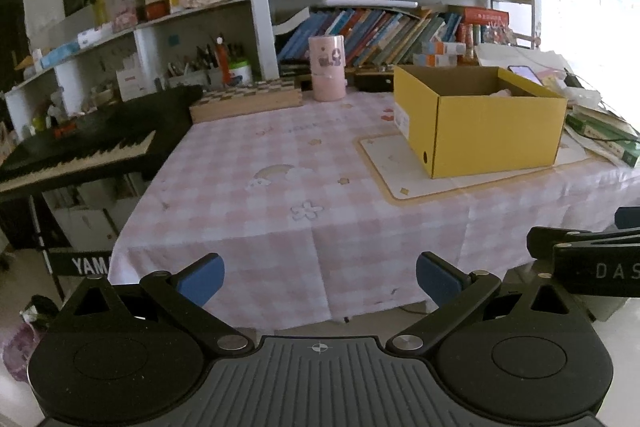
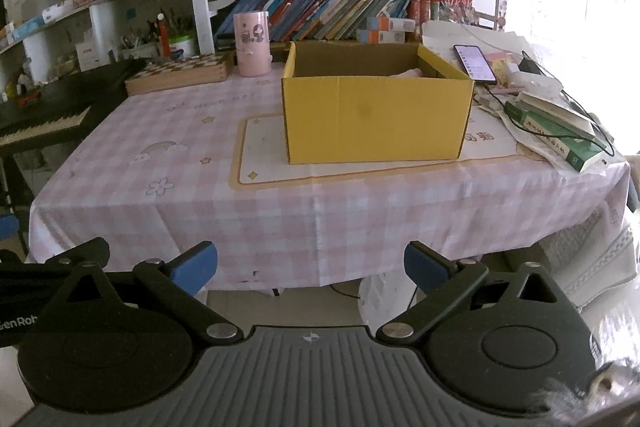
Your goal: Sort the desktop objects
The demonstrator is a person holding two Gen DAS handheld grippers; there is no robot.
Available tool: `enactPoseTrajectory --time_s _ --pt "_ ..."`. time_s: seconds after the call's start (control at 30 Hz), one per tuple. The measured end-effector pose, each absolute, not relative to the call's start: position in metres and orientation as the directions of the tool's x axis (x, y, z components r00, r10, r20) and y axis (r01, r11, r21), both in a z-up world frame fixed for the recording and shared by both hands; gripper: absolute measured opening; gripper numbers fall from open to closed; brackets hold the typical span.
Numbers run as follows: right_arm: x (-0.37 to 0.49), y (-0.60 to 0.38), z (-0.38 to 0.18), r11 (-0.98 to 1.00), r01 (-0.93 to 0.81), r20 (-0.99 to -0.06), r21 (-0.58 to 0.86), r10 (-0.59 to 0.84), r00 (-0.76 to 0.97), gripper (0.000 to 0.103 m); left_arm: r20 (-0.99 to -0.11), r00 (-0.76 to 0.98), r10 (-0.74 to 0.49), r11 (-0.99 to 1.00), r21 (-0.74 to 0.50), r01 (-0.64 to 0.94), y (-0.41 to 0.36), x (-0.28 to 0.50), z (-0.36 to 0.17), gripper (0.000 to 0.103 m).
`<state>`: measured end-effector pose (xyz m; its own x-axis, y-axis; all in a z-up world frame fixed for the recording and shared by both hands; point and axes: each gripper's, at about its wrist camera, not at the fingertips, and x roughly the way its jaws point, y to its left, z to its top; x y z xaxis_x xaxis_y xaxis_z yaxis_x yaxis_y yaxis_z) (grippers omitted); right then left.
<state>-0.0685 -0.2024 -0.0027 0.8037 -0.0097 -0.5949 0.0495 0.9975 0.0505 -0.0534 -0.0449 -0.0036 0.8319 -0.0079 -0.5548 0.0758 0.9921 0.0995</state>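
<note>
You are looking at the yellow box (image 2: pixel 376 115), which is sitting open on a pale mat (image 2: pixel 264 163) toward the far right of the table (image 2: pixel 160 211), with something pale pink lying inside near its far wall, too hidden to name. Judging by how bare the checked cloth is in front of it, the sorting is either just beginning or nearly finished; I cannot tell which. The pink cup (image 2: pixel 252 43) is standing at the far edge, left of the box and beside a wooden case (image 2: pixel 180 75), and a phone (image 2: pixel 476 63) and books (image 2: pixel 556 131) are piling up on the right. You are holding the left gripper (image 1: pixel 318 281) and the right gripper (image 2: pixel 310 267) wide and empty, off the near edge, well apart from everything. Your next move is probably calling for a long forward reach to whichever item belongs in the box.
</note>
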Motion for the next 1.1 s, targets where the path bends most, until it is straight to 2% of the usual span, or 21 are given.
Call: enactPoseTrajectory --time_s 0.57,1.1 --pt "-0.0673 -0.2006 -0.0057 0.998 0.046 -0.603 0.051 -0.006 0.798 0.101 -0.568 0.823 -0.017 0.994 0.077 0.073 -0.0410 -0.0500 -0.0061 0.103" --pt "-0.0628 -0.1997 -0.0101 0.997 0.048 -0.619 0.052 -0.006 0.786 0.101 -0.540 0.842 -0.013 0.997 0.057 0.051 -0.0350 -0.0482 -0.0053 0.103"
